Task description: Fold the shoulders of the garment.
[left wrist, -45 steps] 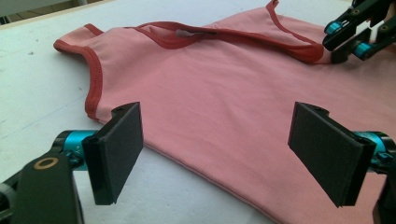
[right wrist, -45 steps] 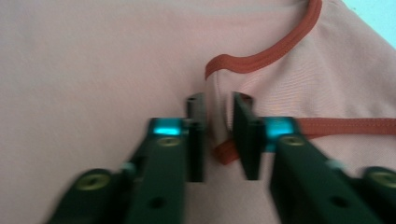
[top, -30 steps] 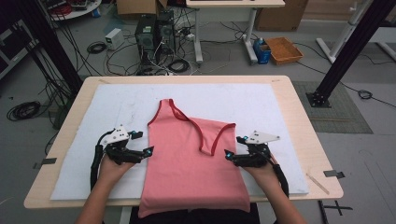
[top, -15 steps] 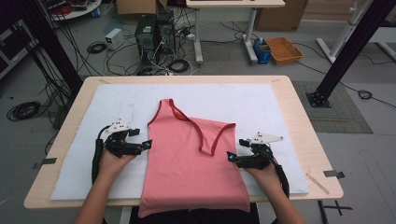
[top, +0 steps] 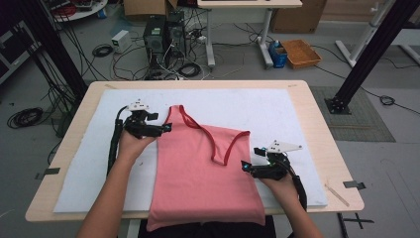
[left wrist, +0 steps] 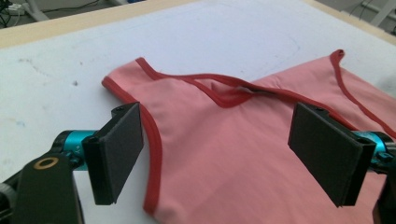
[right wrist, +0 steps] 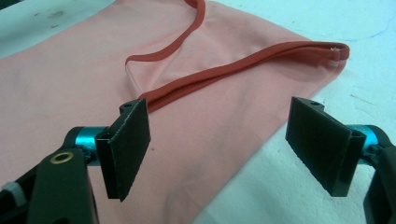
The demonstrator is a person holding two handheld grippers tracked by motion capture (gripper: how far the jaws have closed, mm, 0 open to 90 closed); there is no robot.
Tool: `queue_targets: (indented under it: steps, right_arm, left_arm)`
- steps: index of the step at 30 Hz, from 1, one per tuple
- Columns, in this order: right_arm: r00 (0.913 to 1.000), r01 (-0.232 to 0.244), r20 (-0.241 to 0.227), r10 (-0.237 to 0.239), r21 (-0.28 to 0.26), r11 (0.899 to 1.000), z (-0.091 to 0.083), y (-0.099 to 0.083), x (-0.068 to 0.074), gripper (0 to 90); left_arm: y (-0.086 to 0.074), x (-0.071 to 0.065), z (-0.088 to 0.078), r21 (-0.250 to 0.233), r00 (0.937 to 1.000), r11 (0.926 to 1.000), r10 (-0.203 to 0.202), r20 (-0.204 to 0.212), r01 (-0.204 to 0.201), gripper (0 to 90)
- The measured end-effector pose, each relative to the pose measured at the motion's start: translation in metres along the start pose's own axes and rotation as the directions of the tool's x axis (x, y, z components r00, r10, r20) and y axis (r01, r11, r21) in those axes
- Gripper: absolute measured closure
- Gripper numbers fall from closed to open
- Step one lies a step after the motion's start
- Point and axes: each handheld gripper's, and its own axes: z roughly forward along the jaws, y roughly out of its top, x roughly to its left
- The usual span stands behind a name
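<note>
On the desk's white mat (top: 257,111) lies the pink tank top (top: 203,173), flat. Left gripper (top: 161,130), jaws wide apart, straddles its far strap edge; right gripper (top: 246,167), jaws likewise apart, straddles the right-hand edge.

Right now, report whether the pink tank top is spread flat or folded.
Spread, mostly flat: the tank top lies open on the white mat, hem hanging over the near edge, one strap lying across the neckline.

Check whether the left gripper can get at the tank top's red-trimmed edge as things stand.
Probably yes: the left gripper has its jaws open astride the tank top's red edge, with nothing between them.
</note>
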Motion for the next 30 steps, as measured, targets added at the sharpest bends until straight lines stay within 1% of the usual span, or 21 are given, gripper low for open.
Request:
queue_targets:
  steps: [2,3,5,6,7,8,9,10,12,14,15,16,17,18,19,20,21,24,27,29,30]
  right_arm:
    - [1.0000,0.000,-0.001,0.000,0.000,1.000,0.000,0.000,0.000,21.9]
    - [1.0000,0.000,-0.001,0.000,-0.001,1.000,0.000,0.000,0.000,21.8]
    - [1.0000,0.000,0.001,0.000,-0.004,1.000,0.000,0.000,0.000,21.8]
    - [1.0000,0.000,0.001,0.000,-0.004,1.000,0.000,0.000,0.000,21.9]
    - [1.0000,0.003,0.001,-0.003,-0.005,1.000,-0.001,0.000,0.000,21.8]
    - [1.0000,0.003,0.001,-0.003,-0.005,1.000,-0.001,0.000,0.000,21.8]
    - [1.0000,0.003,0.002,-0.003,-0.007,1.000,-0.001,0.000,0.000,21.8]
    - [0.9999,0.011,0.003,-0.011,-0.004,1.000,0.000,0.000,0.001,21.8]
    - [0.9999,0.012,-0.004,-0.012,-0.002,1.000,0.000,0.000,0.001,21.8]
    - [1.0000,0.005,-0.002,-0.005,-0.006,1.000,0.000,0.000,0.000,21.8]
    - [1.0000,0.000,-0.008,0.000,-0.006,1.000,-0.001,0.000,0.000,21.8]
    - [0.9999,-0.002,-0.012,0.002,-0.009,1.000,-0.001,0.000,-0.001,21.8]
    - [0.9999,-0.001,-0.012,0.001,-0.011,1.000,-0.001,0.000,-0.001,21.8]
    - [0.9999,-0.001,-0.012,0.001,-0.011,1.000,-0.001,0.000,-0.001,21.8]
    - [0.9999,0.002,-0.013,-0.002,-0.013,1.000,-0.001,-0.001,-0.001,21.8]
    - [0.9999,0.002,-0.013,-0.002,-0.013,1.000,-0.001,-0.001,-0.001,21.8]
    - [0.9999,0.003,-0.012,-0.003,-0.006,1.000,-0.001,0.000,0.000,21.8]
    - [0.9999,0.000,-0.015,0.000,-0.002,1.000,0.000,0.000,0.000,21.8]
    - [0.9998,0.000,-0.020,-0.001,-0.013,1.000,-0.001,0.000,-0.001,21.9]
    - [0.9997,0.000,-0.023,0.000,-0.013,1.000,-0.001,-0.001,-0.001,21.8]
    - [0.9997,0.002,-0.023,-0.002,-0.012,1.000,-0.001,-0.001,-0.001,21.8]
  left_arm:
    - [0.006,0.005,0.007,0.018,1.0000,0.9998,-0.007,-0.003,0.007,18.3]
    - [0.009,0.008,0.011,0.021,0.9999,0.9997,-0.007,-0.013,0.007,18.3]
    - [0.011,0.010,0.014,0.018,0.9998,0.9998,-0.009,-0.018,0.010,18.6]
    - [0.014,0.013,0.020,0.036,0.9997,0.9992,-0.017,-0.016,0.017,18.6]
    - [0.016,0.014,0.024,0.047,0.9997,0.9988,-0.016,-0.019,0.017,18.6]
    - [0.016,0.014,0.024,0.047,0.9997,0.9988,-0.016,-0.019,0.017,18.6]
    - [0.018,0.015,0.028,0.054,0.9997,0.9985,-0.009,-0.021,0.010,18.6]
    - [0.022,0.019,0.035,0.067,0.9998,0.9978,-0.002,-0.022,0.003,19.0]
    - [0.026,0.022,0.041,0.091,0.9994,0.9959,0.009,-0.032,-0.006,19.0]
    - [0.029,0.027,0.047,0.107,0.9991,0.9943,0.009,-0.042,-0.004,19.0]
    - [0.029,0.027,0.047,0.107,0.9991,0.9943,0.009,-0.042,-0.004,19.0]
    - [0.033,0.030,0.052,0.117,0.9986,0.9932,0.008,-0.052,-0.002,19.0]
    - [0.033,0.032,0.054,0.102,0.9981,0.9948,0.003,-0.061,0.003,19.0]
    - [0.033,0.032,0.054,0.102,0.9981,0.9948,0.003,-0.061,0.003,19.0]
    - [0.034,0.037,0.059,0.104,0.9977,0.9944,-0.009,-0.067,0.016,19.0]
    - [0.034,0.037,0.059,0.104,0.9977,0.9944,-0.009,-0.067,0.016,19.0]
    - [0.034,0.042,0.065,0.120,0.9968,0.9925,-0.010,-0.079,0.020,19.2]
    - [0.034,0.048,0.078,0.146,0.9948,0.9886,-0.023,-0.099,0.038,19.3]
    - [0.032,0.052,0.094,0.165,0.9936,0.9848,-0.036,-0.107,0.054,20.3]
    - [0.031,0.052,0.103,0.193,0.9931,0.9805,-0.015,-0.117,0.037,22.2]
    - [0.030,0.051,0.107,0.211,0.9906,0.9775,0.017,-0.136,0.012,23.5]
